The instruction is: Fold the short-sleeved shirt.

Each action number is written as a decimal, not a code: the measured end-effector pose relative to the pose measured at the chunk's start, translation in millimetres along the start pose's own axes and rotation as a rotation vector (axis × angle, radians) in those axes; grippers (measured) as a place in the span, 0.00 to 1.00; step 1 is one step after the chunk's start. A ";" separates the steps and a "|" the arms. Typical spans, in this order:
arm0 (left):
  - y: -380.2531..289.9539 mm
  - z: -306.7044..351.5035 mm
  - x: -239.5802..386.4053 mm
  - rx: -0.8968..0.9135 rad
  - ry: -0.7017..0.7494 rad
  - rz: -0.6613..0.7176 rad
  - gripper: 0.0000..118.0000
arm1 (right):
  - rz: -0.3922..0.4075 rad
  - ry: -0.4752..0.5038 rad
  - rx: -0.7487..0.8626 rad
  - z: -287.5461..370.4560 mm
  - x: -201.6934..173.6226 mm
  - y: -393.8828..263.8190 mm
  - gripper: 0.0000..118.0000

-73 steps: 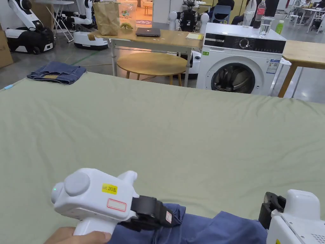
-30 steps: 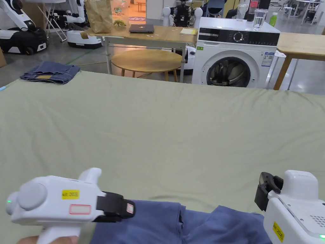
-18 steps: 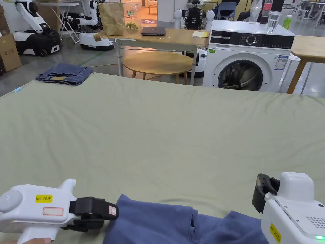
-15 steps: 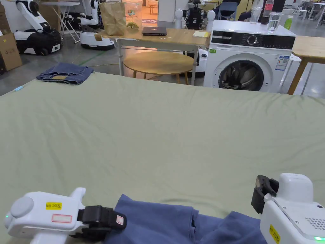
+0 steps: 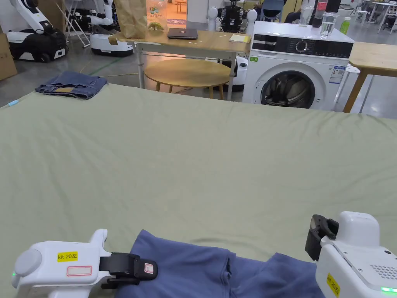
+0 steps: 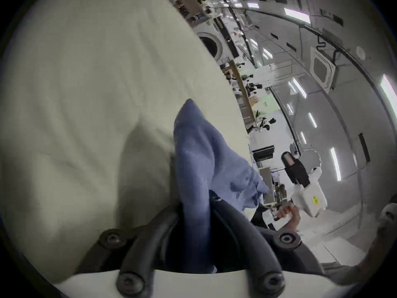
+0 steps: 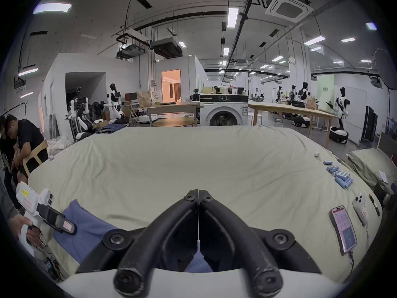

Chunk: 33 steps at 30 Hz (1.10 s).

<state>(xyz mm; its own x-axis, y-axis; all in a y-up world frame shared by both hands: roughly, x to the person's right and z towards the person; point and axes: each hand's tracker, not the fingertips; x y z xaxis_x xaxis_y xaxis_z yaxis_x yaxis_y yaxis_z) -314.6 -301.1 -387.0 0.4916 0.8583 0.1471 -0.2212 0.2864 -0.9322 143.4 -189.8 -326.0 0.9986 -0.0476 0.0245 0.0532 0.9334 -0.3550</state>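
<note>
Change since earlier: left gripper [image 5: 149, 269] now lower and farther left than a couple of seconds back, dragging the blue cloth out sideways; more of the shirt on show along the near edge.
Far left: folded jeans [image 5: 71, 84] lying at the far left corner of the green sheet [image 5: 201, 155], well apart from the work.
Left gripper: low at the near left, jaws clamped on an edge of the shirt, cloth seen running between them in the left gripper view [image 6: 194, 227]; held by a hand [image 7: 32, 230] at the near left edge.
Shirt: short-sleeved shirt [image 5: 186, 267], blue, bunched along the near edge of the sheet between the two grippers; a pointed corner reaching away from the left gripper [image 6: 189, 117]; middle part rumpled and doubled over.
Right gripper: at the near right [image 7: 198, 197], jaw tips together; blue cloth visible below the jaws, but cannot tell whether any is caught between them.
Far side: washing machine [image 5: 296, 70] and wooden tables beyond the sheet.
Far right: phone [image 7: 343, 227] and small blue cylinders [image 7: 341, 177] lying on the right edge of the sheet.
Progress: judged early; shirt not yet laid flat, no clean fold made.
Left to do: spread flat on the open sheet, fold sleeves and sides in, then fold the body.
</note>
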 end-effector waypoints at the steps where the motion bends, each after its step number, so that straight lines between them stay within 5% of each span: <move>1: 1.9 5.1 5.5 0.010 -0.013 0.001 0.02 | -0.002 -0.001 -0.001 0.2 1.0 0.0 0.00; 5: 13.4 34.6 31.0 0.055 0.028 -0.055 0.02 | -0.003 -0.008 -0.003 0.9 2.3 0.3 0.00; 16: 17.2 111.4 107.2 0.112 0.436 -0.237 0.02 | 0.007 0.028 -0.005 -4.0 -7.3 1.2 0.00; 33: 3.1 -12.0 209.5 -0.075 0.358 -0.389 0.02 | -0.016 0.029 -0.013 -0.5 -7.6 -3.5 0.00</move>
<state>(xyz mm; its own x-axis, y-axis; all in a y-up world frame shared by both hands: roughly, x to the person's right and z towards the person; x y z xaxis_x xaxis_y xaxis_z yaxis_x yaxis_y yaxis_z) -202.1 -125.5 -363.0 0.7850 0.4917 0.3770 0.0894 0.5121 -0.8542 135.7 -193.0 -325.4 0.9974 -0.0726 0.0034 0.0688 0.9276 -0.3671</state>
